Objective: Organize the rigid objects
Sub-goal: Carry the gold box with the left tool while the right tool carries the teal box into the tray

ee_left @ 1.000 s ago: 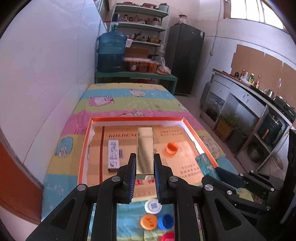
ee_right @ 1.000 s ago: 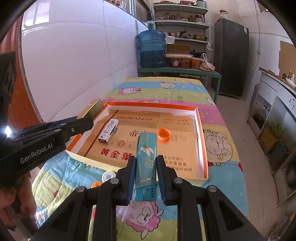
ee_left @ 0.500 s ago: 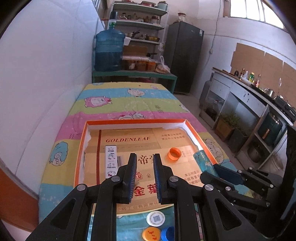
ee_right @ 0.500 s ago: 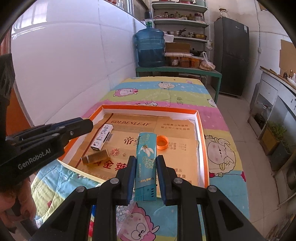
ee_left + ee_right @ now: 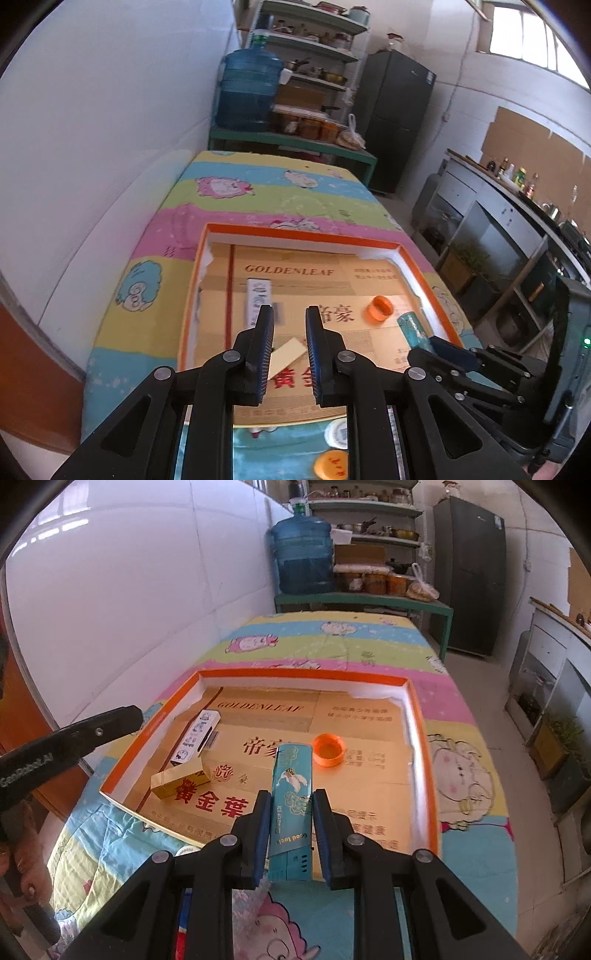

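Right wrist view, teal box (image 5: 291, 805) between right tongs (image 5: 290, 834), seemingly loosened

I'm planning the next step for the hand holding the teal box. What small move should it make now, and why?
Probably lower the right gripper forward until the teal box rests on the tray floor, then open. The box is clamped above the tray's near edge, and bare cardboard lies ahead between the gold box and the orange cap.
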Demonstrator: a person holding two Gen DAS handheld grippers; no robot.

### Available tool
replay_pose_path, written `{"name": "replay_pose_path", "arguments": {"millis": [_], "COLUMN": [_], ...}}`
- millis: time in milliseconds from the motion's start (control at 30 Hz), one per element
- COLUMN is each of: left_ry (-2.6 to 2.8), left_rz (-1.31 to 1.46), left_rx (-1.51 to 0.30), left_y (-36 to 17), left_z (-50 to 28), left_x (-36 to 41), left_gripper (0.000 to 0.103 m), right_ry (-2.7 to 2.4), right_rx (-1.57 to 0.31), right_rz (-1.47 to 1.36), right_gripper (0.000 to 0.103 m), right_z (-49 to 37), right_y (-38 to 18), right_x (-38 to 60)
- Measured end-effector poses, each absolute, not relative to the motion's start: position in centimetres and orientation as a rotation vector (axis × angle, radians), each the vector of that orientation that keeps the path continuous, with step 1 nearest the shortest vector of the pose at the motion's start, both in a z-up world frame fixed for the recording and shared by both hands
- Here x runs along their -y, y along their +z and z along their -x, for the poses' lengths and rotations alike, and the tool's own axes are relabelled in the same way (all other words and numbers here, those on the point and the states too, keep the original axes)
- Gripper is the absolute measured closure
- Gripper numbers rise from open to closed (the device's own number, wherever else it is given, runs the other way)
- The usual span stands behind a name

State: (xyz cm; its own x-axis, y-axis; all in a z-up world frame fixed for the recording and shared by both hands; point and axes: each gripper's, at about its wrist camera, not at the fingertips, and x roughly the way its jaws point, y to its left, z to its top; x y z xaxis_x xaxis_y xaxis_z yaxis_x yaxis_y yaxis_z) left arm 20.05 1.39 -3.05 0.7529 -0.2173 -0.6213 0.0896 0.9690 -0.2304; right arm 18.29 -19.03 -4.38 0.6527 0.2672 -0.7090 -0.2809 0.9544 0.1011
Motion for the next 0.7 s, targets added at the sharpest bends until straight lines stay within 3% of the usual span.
{"name": "replay_pose_path", "arguments": {"millis": [700], "left_ry": [-0.162], "left_rz": [0.209], "left_rx": [-0.729], "left_y": [-5.2], "left_z": [-20.4], "left_x": [-2.2], "left_gripper": [0.085], "right_ry": [0.334], "right_rx": [-0.88], "right_rz": [0.083], "right_gripper": [0.08], "right_z": [-22.6], "right_y": [-8.0], "right_x": [15.7]}}
